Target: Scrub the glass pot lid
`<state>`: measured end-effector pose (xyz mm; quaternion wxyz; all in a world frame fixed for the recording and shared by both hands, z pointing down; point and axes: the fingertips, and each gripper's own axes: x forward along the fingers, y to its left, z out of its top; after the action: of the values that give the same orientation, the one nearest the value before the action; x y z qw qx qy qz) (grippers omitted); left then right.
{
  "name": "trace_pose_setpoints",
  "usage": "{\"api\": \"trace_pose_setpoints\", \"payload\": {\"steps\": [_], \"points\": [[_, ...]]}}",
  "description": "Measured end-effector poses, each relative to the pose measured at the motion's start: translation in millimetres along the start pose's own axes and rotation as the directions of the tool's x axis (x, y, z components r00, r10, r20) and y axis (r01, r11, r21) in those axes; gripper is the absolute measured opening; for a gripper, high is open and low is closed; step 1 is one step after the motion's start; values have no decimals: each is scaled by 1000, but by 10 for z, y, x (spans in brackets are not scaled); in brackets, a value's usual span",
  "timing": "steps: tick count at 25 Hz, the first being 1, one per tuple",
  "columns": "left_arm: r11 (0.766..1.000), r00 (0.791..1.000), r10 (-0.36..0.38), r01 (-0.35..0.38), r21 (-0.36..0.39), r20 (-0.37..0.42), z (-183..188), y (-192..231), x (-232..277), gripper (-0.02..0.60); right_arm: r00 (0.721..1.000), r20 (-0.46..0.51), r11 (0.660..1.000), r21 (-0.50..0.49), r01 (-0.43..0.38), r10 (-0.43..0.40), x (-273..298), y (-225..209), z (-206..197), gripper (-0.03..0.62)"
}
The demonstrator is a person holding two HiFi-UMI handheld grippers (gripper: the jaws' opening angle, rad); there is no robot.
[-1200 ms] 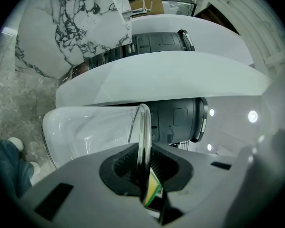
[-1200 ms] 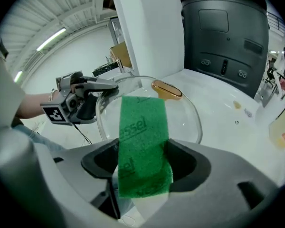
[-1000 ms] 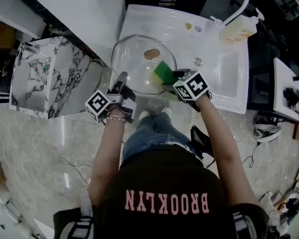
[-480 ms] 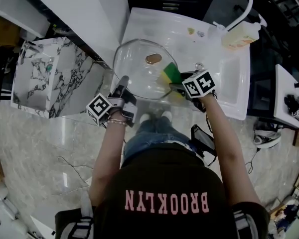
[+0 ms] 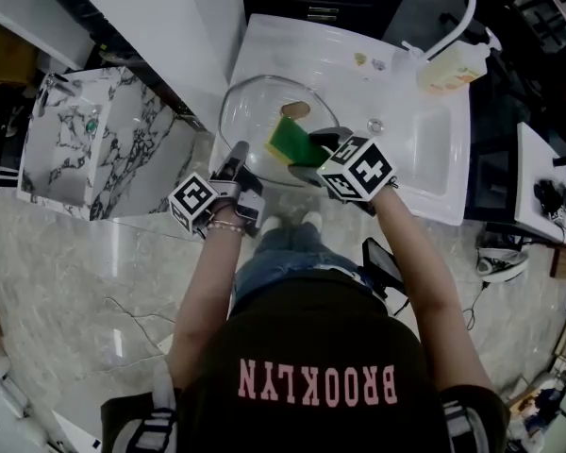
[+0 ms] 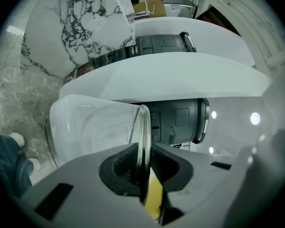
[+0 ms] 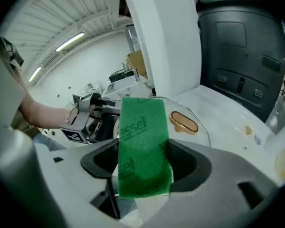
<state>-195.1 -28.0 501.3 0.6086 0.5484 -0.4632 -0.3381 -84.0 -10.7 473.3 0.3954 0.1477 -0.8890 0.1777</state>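
My left gripper (image 6: 145,167) is clamped on the rim of the glass lid (image 5: 264,111). In the left gripper view the rim runs edge-on between the two pads, so the pinch sits on the rigid edge and leaves the whole dome free for cleaning. The lid is held at the near left corner of the white sink top (image 5: 424,159), probably so that drips fall onto it and not the floor. The lid's brown knob (image 7: 183,122) faces my right gripper (image 7: 145,167), whose jaws are closed on a green sponge (image 7: 142,146). Most of the pad sticks out past the jaw tips, so only soft material meets the glass. From the head view the sponge overlaps the lid's near edge; I cannot tell whether it is touching. I judge the scrubbing to be under way.
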Motion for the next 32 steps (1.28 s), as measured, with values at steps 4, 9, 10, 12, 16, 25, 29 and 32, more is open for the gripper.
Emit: {"api": "trace_pose_setpoints", "payload": {"steps": [4,9,10,12,16,25,29,32], "points": [[1000,1000,-6,6,2,4,-10,13,1,44,994,-109,997,-77,10,-18,202,132,45,295],[1000,1000,-2,2,-1,4,-26,47,-13,44,973,-217,992,-114,51,-75,372,156,37,295],[1000,1000,-2,2,0,2,-29,53,-18,46,971,-227,992,-118,55,-81,380,160,32,295],[1000,1000,-2,2,0,1,-25,57,-32,46,967,-241,991,-123,55,-84,384,161,25,295],[1000,1000,-5,5,-5,1,-46,38,-45,46,957,-273,986,-154,62,-102,348,70,-49,295],[1000,1000,-4,4,-11,-6,-41,41,-53,45,951,-307,959,-280,-47,-42,316,-144,-173,295],[1000,1000,0,0,-8,-11,-27,40,-64,46,941,-336,932,-353,-79,-47,316,-318,-269,295],[1000,1000,1,-1,-5,-9,-30,28,-60,46,936,-351,882,-442,-165,-1,308,-342,-306,295]]}}
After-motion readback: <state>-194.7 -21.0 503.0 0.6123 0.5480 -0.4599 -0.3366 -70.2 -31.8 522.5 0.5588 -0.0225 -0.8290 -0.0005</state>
